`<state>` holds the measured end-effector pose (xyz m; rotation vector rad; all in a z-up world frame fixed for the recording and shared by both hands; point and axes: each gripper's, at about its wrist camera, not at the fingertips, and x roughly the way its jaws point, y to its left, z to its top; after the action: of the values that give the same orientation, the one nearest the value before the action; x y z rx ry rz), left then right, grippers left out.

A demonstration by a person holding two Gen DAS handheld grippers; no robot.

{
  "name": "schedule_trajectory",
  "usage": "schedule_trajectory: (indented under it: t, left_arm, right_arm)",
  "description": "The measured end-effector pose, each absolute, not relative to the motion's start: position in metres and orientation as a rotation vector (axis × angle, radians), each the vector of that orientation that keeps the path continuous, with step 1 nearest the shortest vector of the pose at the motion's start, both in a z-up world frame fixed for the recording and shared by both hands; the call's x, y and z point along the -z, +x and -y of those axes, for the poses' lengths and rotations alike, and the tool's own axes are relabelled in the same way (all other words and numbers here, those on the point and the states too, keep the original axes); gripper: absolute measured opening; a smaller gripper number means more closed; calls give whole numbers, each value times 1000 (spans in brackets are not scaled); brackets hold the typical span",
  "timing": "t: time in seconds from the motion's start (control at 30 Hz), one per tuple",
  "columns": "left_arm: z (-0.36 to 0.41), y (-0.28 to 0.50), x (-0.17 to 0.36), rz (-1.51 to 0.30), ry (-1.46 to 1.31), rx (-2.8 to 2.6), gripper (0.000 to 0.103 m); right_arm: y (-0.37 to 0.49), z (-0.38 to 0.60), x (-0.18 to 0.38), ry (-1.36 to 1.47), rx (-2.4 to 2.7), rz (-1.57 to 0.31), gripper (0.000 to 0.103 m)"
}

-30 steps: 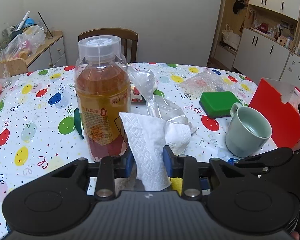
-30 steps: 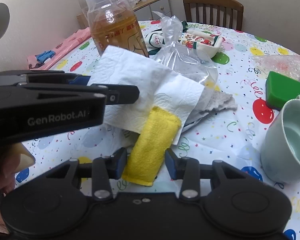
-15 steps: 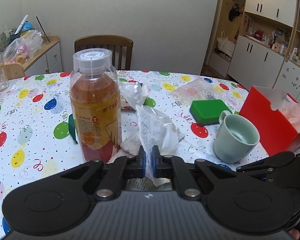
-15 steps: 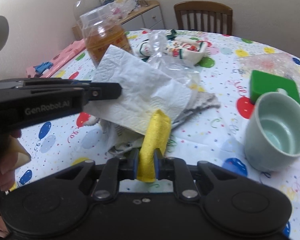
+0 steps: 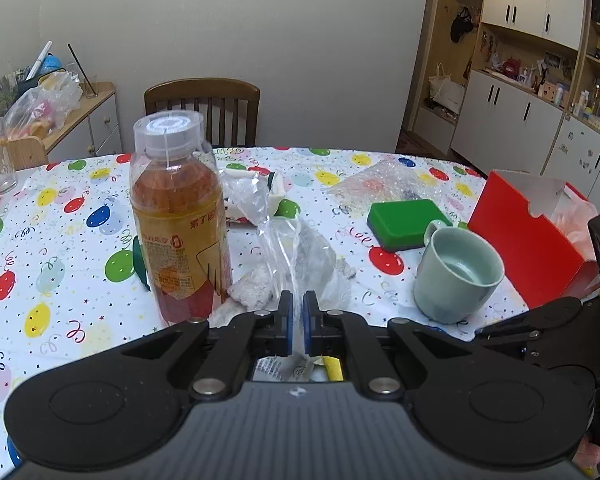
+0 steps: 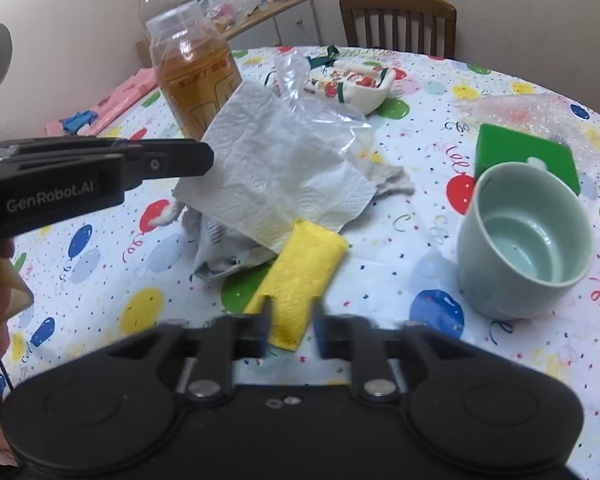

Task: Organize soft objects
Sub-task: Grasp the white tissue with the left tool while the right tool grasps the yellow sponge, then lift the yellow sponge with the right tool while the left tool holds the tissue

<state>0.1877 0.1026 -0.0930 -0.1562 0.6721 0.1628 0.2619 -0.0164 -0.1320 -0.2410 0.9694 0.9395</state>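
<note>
My left gripper (image 5: 296, 322) is shut on a white paper towel (image 6: 276, 172) and holds it up above the table; the towel hangs below it in the right wrist view. A yellow cloth (image 6: 300, 280) lies on the balloon tablecloth (image 6: 420, 240), its near end between the open fingers of my right gripper (image 6: 290, 330). A clear plastic bag (image 5: 296, 248) and a grey rag (image 6: 392, 180) lie behind the towel. A crumpled printed wrapper (image 6: 224, 256) lies under it.
A tea bottle (image 5: 178, 220) stands left of the pile. A pale green mug (image 6: 524, 240), a green block (image 6: 520, 152), bubble wrap (image 5: 380, 184) and a red tissue box (image 5: 532, 236) are to the right. A printed cloth pouch (image 6: 348, 84) and a wooden chair (image 5: 202, 110) are behind.
My left gripper closed on the paper towel and lifted it. My right gripper closed on the yellow cloth, then opened again, and the cloth now lies flat on the table.
</note>
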Motion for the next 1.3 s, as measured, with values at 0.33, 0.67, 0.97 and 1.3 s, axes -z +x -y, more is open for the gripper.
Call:
schedule_trajectory:
  t: [0.33,0.67,0.97,1.3]
  left_arm:
    - [-112,195,103,-704,-172,-101,5]
    - [-118,204,111,-744,-192,-49,6]
    - [-117,207,112,-734,-218,-20,2]
    - [-115,200,101,-708,-198,-32,1]
  right_arm:
    - [279,1,148,-168,-870,-1041,62]
    - [282,-12,155,-178,-820,-1058,60]
    - [285,-5,149,-154,-791,-1035,28]
    - [283,-4,148,-181,-796,-1039,27]
